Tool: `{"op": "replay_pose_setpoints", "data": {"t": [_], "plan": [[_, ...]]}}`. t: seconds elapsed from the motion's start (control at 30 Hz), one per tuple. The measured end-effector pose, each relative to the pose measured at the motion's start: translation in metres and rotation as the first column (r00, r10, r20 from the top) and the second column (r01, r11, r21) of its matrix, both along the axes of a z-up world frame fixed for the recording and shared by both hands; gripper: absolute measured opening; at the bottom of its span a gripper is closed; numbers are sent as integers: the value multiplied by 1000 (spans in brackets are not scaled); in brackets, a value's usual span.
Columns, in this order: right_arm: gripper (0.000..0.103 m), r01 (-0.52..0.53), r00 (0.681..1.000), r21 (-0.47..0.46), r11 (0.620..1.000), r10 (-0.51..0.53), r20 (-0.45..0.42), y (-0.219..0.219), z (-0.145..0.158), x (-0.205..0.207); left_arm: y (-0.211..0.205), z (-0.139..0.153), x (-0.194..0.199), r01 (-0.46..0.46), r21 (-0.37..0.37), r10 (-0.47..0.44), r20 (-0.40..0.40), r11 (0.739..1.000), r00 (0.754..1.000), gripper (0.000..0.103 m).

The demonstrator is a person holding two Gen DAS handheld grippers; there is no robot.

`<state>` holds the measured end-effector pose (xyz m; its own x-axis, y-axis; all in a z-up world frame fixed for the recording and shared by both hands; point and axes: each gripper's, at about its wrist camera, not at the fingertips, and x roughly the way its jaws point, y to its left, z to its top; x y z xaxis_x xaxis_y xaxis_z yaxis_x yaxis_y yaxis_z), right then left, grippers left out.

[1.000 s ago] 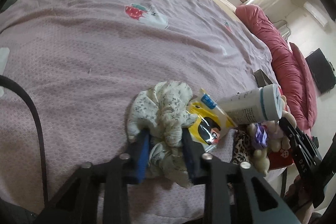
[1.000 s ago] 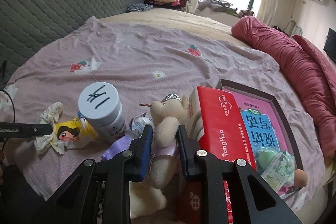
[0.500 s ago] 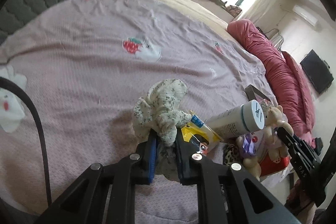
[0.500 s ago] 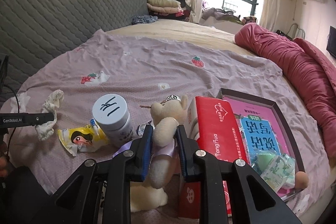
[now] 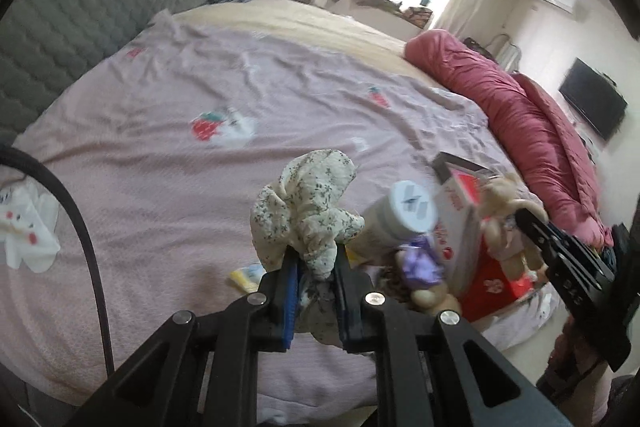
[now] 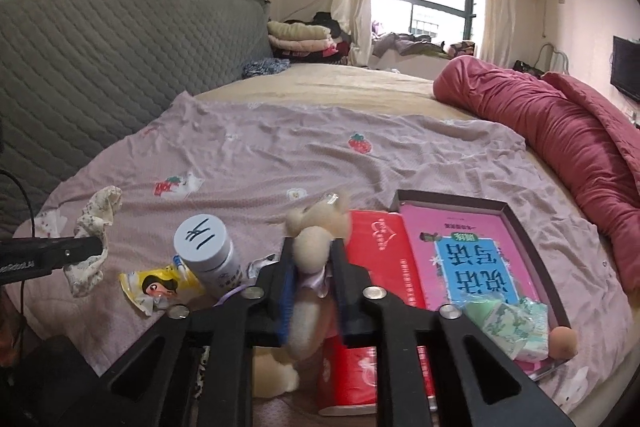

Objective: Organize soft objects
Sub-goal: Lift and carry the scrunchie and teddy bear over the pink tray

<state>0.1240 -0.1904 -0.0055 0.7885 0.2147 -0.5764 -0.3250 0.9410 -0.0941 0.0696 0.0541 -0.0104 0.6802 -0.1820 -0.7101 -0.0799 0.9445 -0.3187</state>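
I have a wide stretch of bare pink sheet [image 6: 280, 155] ahead of both grippers, running to the grey headboard [image 6: 100, 47] and the rolled red quilt [image 6: 560, 131] at the right; the clutter sits crowded at the near edge of the bed, where the sheet drops away.

My left gripper [image 5: 316, 267] is clamped tight on the floral cloth [image 5: 308, 203], which is lifted clear of the sheet. The cloth bunches upward out of the jaws, long axis roughly vertical, with a tail hanging below the pads.

My right gripper [image 6: 312, 267] has just closed further and now pinches the teddy [image 6: 316, 239] around its body. The teddy stands roughly upright, head up and away from me, legs hanging below the jaws, just beside the red box [image 6: 380, 247].

The bottle [image 6: 208, 251] stands left of the teddy, white cap up, with a yellow packet [image 6: 160, 285] lying against its base.

The dark tray [image 6: 516, 227] right of the red box holds a pink book [image 6: 472, 259], a green-patterned packet [image 6: 508, 323] and a small brown ball [image 6: 564, 341] at its near corner.
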Motion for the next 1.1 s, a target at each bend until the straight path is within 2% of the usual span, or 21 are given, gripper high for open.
{"op": "replay_pose_setpoints", "data": {"t": [0.2,0.33,0.6,0.8,1.1], "plan": [[13,23,1000,21,1000,-23,11,-14,4,5,-34,13,2,55,41,-55,16,998,998,16],[13,41,999,50,998,-43,32,-26,11,3,-51,20,6,90,32,-91,11,995,996,16],[13,122,989,97,988,-130,74,-68,30,-4,-109,42,19,199,57,-201,31,978,979,16],[13,205,971,149,967,-220,89,-113,39,-10,-165,56,27,296,86,-301,43,951,953,16],[13,326,932,209,922,-350,92,-181,41,-19,-240,58,42,427,98,-431,18,899,902,16]]}}
